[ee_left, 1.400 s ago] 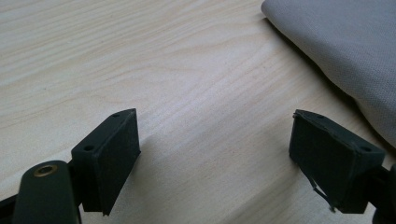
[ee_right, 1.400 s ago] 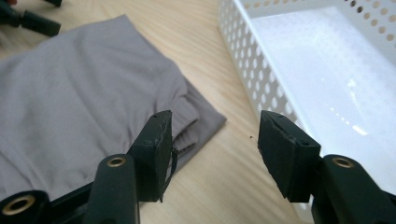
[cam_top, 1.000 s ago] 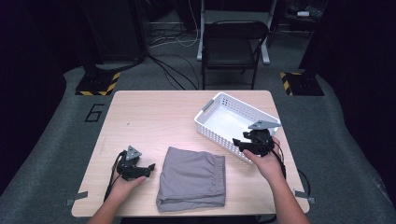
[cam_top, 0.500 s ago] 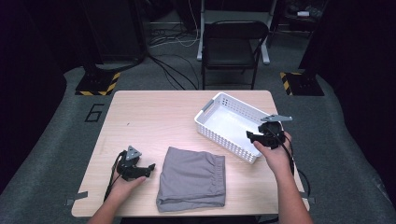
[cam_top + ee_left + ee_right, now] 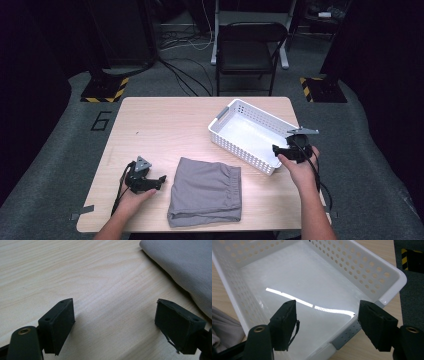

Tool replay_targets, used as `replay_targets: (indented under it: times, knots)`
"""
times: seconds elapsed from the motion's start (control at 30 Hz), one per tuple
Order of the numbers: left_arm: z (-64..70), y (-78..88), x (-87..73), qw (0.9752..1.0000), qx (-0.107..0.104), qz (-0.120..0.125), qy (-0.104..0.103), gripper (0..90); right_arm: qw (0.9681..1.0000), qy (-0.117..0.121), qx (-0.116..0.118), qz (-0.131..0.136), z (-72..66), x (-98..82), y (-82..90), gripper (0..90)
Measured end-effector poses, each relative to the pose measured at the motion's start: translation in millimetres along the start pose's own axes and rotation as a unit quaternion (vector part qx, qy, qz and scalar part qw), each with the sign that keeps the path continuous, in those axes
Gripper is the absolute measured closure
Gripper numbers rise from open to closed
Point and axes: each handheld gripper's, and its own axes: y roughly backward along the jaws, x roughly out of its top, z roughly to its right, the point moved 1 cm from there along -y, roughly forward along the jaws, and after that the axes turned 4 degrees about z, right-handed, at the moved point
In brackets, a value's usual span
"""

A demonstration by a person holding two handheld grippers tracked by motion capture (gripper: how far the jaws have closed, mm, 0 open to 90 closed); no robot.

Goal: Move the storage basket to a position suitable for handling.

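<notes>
In the high view, the left tongs [image 5: 159, 178] rest low on the bench [image 5: 165, 125] at the lower left of the frame, pointing right at the shorts [image 5: 206, 190]. In the left gripper view the jaws stand wide apart with bare wood between them, holding nothing; the shorts [image 5: 185, 267] lie folded in the upper right corner of that view, just beyond the right-hand pad. For a clean pick, these tongs should slide toward the near edge of the cloth, keep low, and close over all the folded layers rather than the top one alone, or the fold would likely come apart on the lift.

The shorts lie flat at the lower middle of the high view, apart from the basket [image 5: 226, 111], which sits slantwise at the right of centre, empty.

The right tongs [image 5: 276, 149] hover at the basket's near right end. In the right gripper view its jaws have just been opening and stand wide, with nothing pinched: the basket [image 5: 387, 272] floor shows white and bare between the pads, and the grey handle [image 5: 348, 333] sits at the lower middle, not touched. If the basket is to be steadied or drawn closer to the shorts, a grip on that handle or on the rim beside it would serve best; the perforated wall looks thin and may flex.
</notes>
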Motion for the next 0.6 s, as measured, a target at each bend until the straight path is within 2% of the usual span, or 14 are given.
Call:
replay_targets:
  times: [0.1,0.3,0.47,0.53,0.6]
  knots:
    - [0.0,0.0,0.0,1.0000,0.000,0.000,0.000,16.0,0.9999,-0.008,-0.009,-0.005,3.8,-1.9,-0.3,29.1]
    - [-0.1,0.0,0.0,1.0000,0.000,0.000,0.000,16.0,0.9986,-0.024,-0.026,-0.040,9.3,-9.4,-6.4,28.6]
    - [-0.1,0.0,0.0,1.0000,0.000,0.000,0.000,16.0,0.9977,-0.033,-0.019,-0.056,11.2,-12.9,-9.2,30.5]
    - [-0.1,0.0,0.0,1.0000,0.000,0.000,-0.001,16.0,0.9976,-0.035,-0.010,-0.058,12.4,-14.1,-10.9,32.9]
    - [-0.1,0.0,0.0,1.0000,0.000,0.000,-0.001,16.0,0.9972,-0.039,-0.014,-0.062,12.5,-14.8,-11.1,36.9]
